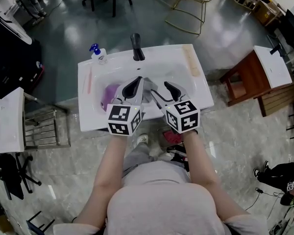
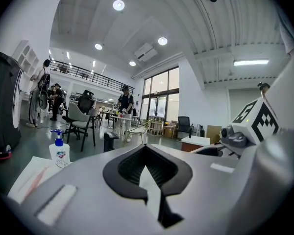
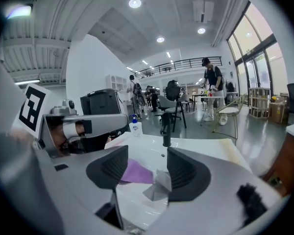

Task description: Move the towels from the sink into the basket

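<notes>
Apparently the left gripper (image 1: pixel 133 87) half hides a purple towel (image 1: pixel 108 96) in the sink (image 1: pixel 176 65).

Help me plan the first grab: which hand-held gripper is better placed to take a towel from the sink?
Probably right: the right hand-held gripper has its jaws apart, framing the purple towel and grey towel in the sink. The left hand-held gripper has them together.

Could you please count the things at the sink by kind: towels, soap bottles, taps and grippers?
Towels: 2 (purple towel, grey towel)
Soap bottle: 1
Tap: 1
Grippers: 2 (left gripper, right gripper)
Total: 6
</notes>
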### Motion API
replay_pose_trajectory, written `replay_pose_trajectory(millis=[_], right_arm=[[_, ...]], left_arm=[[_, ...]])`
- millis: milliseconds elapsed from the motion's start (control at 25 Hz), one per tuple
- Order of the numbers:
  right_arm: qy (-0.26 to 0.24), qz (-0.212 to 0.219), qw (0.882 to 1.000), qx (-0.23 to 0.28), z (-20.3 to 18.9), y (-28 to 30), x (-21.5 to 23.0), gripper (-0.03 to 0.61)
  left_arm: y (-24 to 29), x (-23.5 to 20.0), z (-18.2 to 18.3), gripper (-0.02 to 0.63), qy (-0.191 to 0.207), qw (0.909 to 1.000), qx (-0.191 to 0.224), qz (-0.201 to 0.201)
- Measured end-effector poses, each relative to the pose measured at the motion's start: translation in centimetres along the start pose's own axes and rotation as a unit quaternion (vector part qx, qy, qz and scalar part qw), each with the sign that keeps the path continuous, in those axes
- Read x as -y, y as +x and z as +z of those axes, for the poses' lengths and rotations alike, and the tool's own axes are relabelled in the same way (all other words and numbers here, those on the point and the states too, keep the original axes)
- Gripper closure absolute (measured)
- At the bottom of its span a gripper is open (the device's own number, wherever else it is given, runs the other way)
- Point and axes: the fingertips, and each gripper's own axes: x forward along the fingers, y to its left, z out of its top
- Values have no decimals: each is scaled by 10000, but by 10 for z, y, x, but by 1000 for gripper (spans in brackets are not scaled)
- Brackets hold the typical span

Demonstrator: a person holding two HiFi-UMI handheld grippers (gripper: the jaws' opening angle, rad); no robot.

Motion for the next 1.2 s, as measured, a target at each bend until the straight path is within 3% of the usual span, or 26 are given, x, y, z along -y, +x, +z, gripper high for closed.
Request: replay_pose_trajectory(millis=[640,1200], right_arm=[[-250,314,9915,-1234,-48,83,18,333],[-290,625,9650,-2531,-115,142,41,333]], left_arm=[[35,-52,-29,607,-97,9989,-442,-114],[55,-78,-57,607,-194,9968,-760,-180]])
